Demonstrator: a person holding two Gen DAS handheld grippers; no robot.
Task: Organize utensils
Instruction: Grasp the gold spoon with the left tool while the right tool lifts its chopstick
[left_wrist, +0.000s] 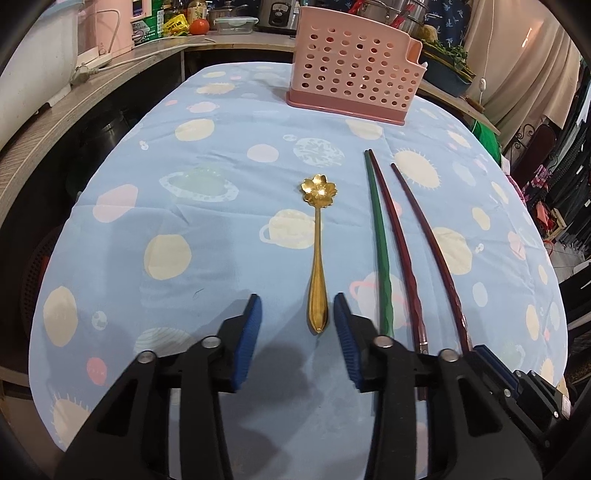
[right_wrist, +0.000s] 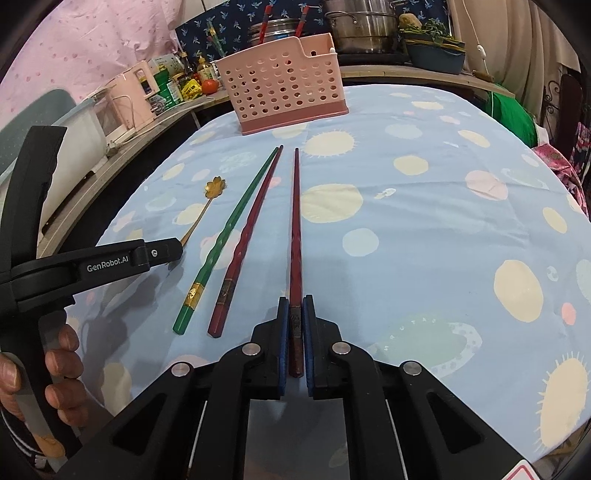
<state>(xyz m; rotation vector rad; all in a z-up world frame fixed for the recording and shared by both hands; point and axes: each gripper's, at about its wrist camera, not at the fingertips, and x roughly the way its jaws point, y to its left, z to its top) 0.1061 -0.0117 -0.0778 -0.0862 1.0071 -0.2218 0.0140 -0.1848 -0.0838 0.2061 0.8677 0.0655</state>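
between the right gripper's (right_wrist: 295, 301) narrowed pads lies a red chopstick (right_wrist: 296, 221), pointing straight ahead at the holder (right_wrist: 284, 96), while the left gripper (left_wrist: 297, 306) gapes wide around the spoon (left_wrist: 317, 258).

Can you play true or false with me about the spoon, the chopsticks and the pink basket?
1. The right claw is closed on a dark red wooden chopstick. True.
2. The gold flower-shaped metal spoon is inside the pink perforated plastic basket. False: it lies on the blue planet-print tablecloth.
3. The left claw is open, with the spoon's handle end between its fingers. True.
4. The green wooden chopstick is being lifted. False: it lies on the cloth beside another dark red chopstick.
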